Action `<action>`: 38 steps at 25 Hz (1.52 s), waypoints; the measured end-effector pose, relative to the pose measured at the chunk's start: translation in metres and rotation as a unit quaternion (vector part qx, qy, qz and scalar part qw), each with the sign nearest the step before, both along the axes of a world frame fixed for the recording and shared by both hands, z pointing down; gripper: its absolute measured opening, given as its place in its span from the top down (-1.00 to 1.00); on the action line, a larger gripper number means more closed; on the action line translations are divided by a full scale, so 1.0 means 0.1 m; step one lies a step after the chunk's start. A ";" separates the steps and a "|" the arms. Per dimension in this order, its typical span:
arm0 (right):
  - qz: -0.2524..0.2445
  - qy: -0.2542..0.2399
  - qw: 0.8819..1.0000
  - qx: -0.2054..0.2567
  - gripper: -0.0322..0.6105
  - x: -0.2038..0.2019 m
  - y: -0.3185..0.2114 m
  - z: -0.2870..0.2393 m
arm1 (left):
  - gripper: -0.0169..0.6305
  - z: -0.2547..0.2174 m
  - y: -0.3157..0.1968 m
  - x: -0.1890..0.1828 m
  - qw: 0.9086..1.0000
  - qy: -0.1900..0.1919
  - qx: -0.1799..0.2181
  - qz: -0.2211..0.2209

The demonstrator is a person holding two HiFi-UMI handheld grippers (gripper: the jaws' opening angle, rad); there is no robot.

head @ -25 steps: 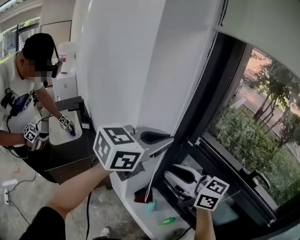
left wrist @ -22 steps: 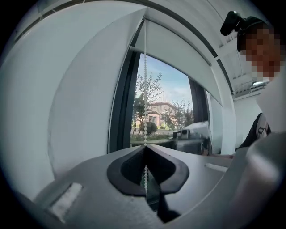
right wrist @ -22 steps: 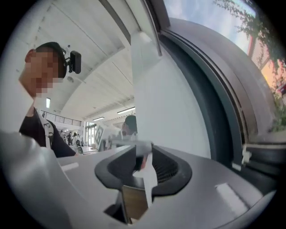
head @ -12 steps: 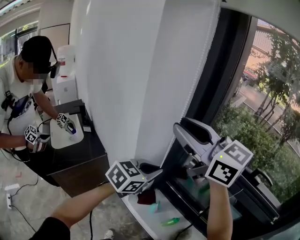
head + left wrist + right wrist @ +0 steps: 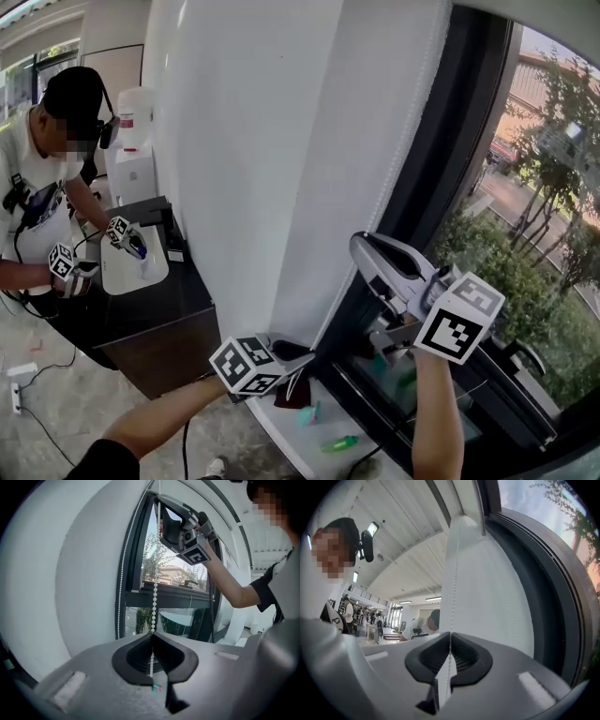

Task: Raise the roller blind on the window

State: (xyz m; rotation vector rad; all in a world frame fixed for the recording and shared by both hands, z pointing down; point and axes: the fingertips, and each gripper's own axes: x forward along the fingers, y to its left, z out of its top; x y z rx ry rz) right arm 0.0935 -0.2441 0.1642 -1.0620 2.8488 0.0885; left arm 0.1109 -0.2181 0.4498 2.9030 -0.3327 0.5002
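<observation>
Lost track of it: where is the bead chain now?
Centre of the left gripper view: the bead chain hangs before the window frame, clamped below in the left gripper.

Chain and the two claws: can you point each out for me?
Chain (image 5: 154, 602): left gripper view, beads above the claw.
Left claw (image 5: 153, 634): left gripper view, tips shut on the chain.
Right claw (image 5: 450, 633): right gripper view, tips, just closed on the chain.
</observation>
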 end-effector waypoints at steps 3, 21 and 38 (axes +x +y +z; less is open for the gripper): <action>0.008 -0.029 1.000 0.008 0.88 0.12 -0.02 0.04 | 0.73 -0.11 0.08 -0.03 0.999 -0.008 0.040 0.015; 0.005 0.040 0.997 -0.069 0.88 0.05 0.13 1.53 | 0.57 -2.45 -0.21 0.08 0.971 0.207 0.120 -0.014; 0.052 -0.073 0.993 -0.081 0.65 0.55 0.23 1.25 | 0.88 -1.42 -0.25 0.19 0.987 0.089 0.124 -0.047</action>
